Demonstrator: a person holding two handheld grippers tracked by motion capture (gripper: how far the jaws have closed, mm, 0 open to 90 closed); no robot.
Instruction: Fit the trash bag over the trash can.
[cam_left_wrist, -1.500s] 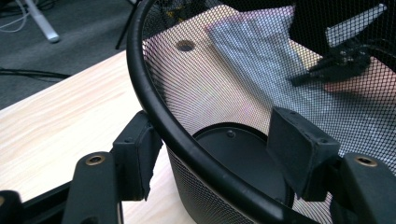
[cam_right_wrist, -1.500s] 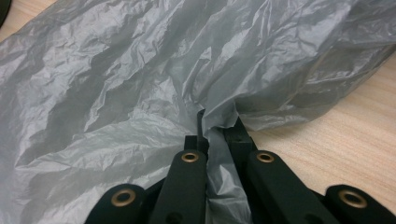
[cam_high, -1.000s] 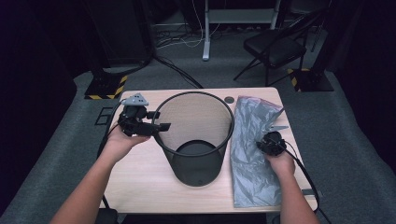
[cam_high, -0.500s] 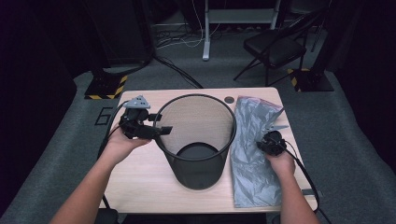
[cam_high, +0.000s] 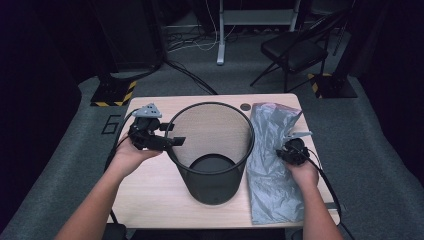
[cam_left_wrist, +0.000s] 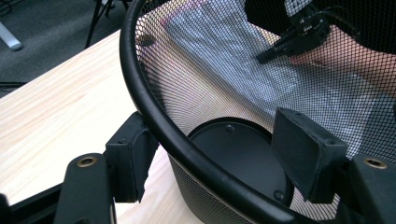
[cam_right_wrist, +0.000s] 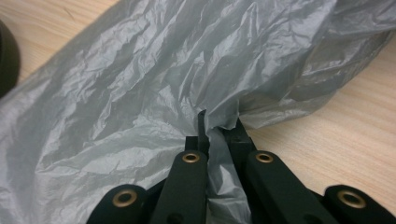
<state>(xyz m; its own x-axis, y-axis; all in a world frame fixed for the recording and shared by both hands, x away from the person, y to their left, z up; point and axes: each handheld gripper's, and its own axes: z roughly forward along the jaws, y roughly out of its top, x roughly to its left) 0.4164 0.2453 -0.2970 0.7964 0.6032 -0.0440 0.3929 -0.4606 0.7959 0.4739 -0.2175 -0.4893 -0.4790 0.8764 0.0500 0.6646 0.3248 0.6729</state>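
Note:
A black mesh waste bin (cam_high: 215, 130) stands upright in the middle of the light wooden table (cam_high: 150, 190). My left gripper (cam_high: 173, 134) reaches its left side and is open. One jaw is outside the thick rim (cam_left_wrist: 140, 93) and the other inside (cam_left_wrist: 215, 140), with a gap left at the inner pad (cam_left_wrist: 306, 154). A crumpled grey plastic bag (cam_high: 272, 170) lies flat to the right of the bin. My right gripper (cam_high: 286, 152) is shut on a fold of the bag (cam_right_wrist: 140, 93), pinching it between the fingertips (cam_right_wrist: 217, 130).
A folding chair (cam_high: 295, 50), cables and a stand base with yellow-black tape (cam_high: 112, 92) sit on the floor beyond the table. A small round hole (cam_high: 245, 107) marks the far edge. The bag reaches nearly to the table's right and near edges.

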